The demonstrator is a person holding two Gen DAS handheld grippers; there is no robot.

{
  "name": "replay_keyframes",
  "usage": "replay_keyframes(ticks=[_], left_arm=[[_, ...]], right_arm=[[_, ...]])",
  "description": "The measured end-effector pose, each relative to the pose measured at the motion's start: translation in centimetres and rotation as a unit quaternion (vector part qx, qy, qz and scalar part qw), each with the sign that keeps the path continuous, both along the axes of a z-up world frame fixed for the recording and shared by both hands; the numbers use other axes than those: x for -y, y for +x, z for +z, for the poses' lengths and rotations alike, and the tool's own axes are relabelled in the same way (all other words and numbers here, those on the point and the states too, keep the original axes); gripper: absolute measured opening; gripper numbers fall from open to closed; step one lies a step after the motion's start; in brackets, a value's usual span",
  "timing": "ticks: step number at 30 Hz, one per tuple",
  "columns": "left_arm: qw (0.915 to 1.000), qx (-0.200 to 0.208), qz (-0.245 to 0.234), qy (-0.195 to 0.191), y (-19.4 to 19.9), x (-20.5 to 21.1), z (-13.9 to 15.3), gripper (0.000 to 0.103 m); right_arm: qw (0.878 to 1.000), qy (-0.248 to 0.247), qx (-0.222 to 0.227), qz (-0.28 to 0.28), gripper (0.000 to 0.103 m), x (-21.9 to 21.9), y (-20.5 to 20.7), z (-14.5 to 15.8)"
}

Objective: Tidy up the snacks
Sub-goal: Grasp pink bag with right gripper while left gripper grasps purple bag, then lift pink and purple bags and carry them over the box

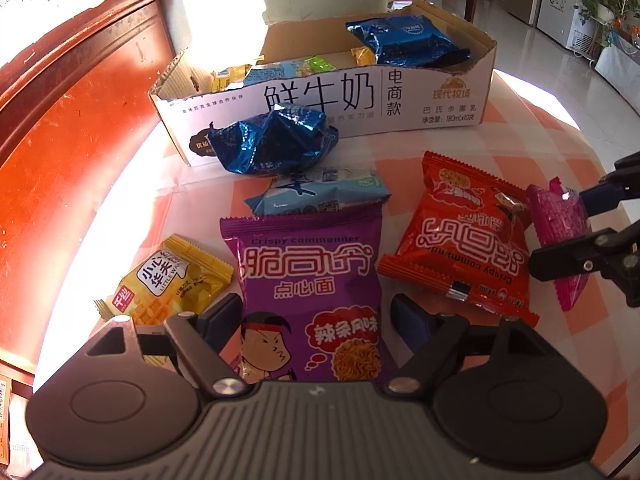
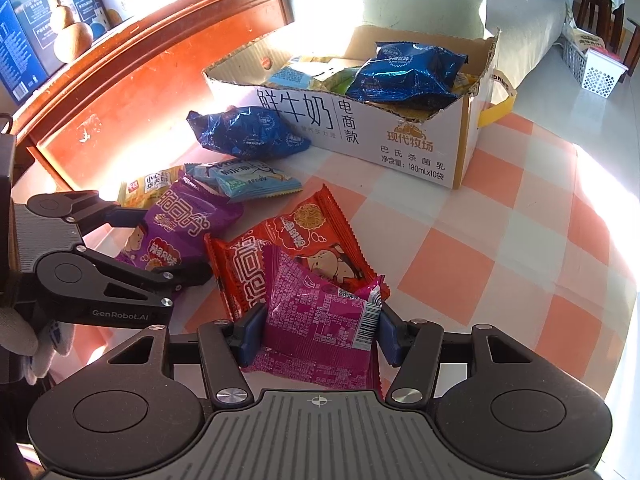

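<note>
A purple noodle-snack pack lies flat on the checkered tablecloth. My left gripper stands open around it, with a small gap at the right pad. My right gripper is shut on a magenta snack pack, both pads pressing its sides, and holds it just over a red snack pack. From the left wrist view, the right gripper is at the right edge with the magenta pack. Behind stands an open milk carton box with a blue foil bag and other snacks inside.
Another blue foil bag leans on the box front. A light-blue pack and a yellow wafer pack lie near the purple one. A red-brown wooden board borders the table's left. A gloved hand holds the left gripper.
</note>
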State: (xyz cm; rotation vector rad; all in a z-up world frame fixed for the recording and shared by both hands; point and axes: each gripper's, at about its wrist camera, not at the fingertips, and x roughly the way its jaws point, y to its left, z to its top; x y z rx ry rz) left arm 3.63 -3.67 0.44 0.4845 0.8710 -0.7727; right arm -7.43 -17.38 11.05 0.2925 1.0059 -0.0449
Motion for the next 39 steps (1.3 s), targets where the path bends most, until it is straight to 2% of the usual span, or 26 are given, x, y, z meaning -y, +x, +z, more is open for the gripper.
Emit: replay_keyframes(ticks=[1, 2, 7, 13, 19, 29, 39], left_arm=[[1.0, -0.002, 0.0, -0.006, 0.0, 0.1, 0.1, 0.069], [1.0, -0.001, -0.002, -0.005, -0.2, 0.2, 0.2, 0.067], [0.9999, 0.011, -0.001, -0.002, -0.7, 0.0, 0.5, 0.064], [0.999, 0.042, -0.005, -0.01, -1.6, -0.7, 2.3, 0.064], [0.9974, 0.063, -0.009, -0.034, -2.1, -0.7, 4.2, 0.064], [0.9952, 0.084, 0.005, -0.049, -1.8, -0.3, 5.4, 0.064], [0.9891, 0.121, 0.01, -0.083, -1.6, 0.8, 8.1, 0.064]], right_arm=[[1.0, 0.0, -0.001, 0.0, 0.056, 0.0, 0.1, -0.1], [1.0, 0.0, -0.001, 0.001, 0.056, 0.0, 0.0, -0.1], [1.0, 0.002, 0.005, -0.003, 0.056, 0.1, 0.0, 0.1], [1.0, 0.007, 0.017, 0.0, 0.056, 0.1, -0.2, 0.5], [0.999, 0.009, 0.031, -0.002, 0.056, 0.2, -0.1, 1.0], [0.998, 0.006, 0.054, -0.005, 0.056, 0.4, 0.2, 2.3], [0.995, -0.001, 0.094, -0.019, 0.056, 1.1, 1.0, 4.4]])
